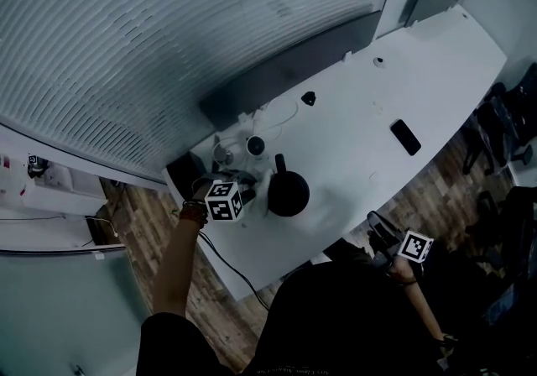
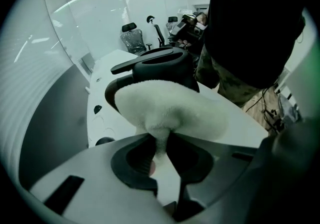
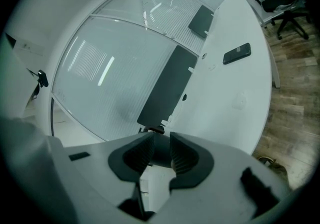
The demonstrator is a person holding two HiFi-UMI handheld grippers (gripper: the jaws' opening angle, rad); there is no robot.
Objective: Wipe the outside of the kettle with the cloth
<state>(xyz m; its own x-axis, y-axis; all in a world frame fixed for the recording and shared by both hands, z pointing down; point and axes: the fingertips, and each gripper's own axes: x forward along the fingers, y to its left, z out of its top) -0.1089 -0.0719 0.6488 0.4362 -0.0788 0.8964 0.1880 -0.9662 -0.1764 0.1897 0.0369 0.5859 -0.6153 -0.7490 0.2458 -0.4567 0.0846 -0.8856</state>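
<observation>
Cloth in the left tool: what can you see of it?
The cloth is white and fluffy, like fleece, bunched into a rounded pad. The left tool pinches a narrow fold between its jaws; the rest bulges ahead, hiding the lower part of the black kettle. Whether it touches the kettle is unclear.

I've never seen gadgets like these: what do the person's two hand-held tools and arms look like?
The left tool and right tool have pale grey bodies with dark ribbed pads. Each bears a cube of black-and-white square markers. The person wears a dark top and wrist bands.
</observation>
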